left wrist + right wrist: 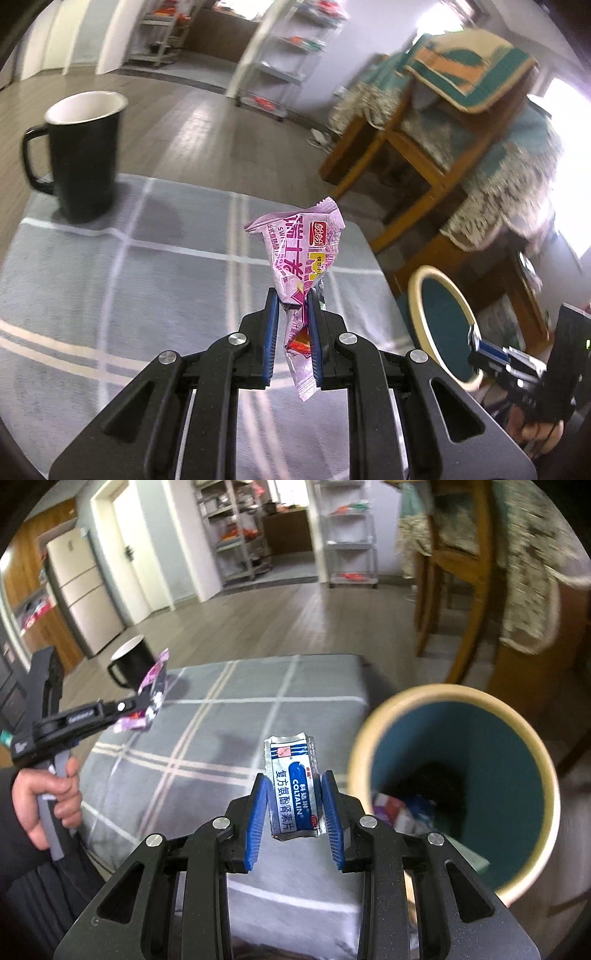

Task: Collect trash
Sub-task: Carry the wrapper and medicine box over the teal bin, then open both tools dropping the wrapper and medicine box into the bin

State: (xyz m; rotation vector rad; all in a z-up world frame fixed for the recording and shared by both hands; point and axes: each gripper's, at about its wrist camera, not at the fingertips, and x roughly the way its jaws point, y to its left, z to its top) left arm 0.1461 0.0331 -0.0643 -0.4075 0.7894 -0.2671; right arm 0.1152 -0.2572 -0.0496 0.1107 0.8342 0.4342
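Both pieces of trash were off the checked desk [207, 738]. Left tongs [293, 295] pinched a pink snack wrapper [299, 251] mid-length; right tongs [294, 775] clamped a blue medicine sachet [293, 790] upright, just left of the bin [535, 775], presumably for dropping in.

Both wrist cameras look down and forward along their tongs, close above the grey checked tabletop [110, 277]. Both views share the far-left black mug [83, 155] and the right-hand bin [454, 786].
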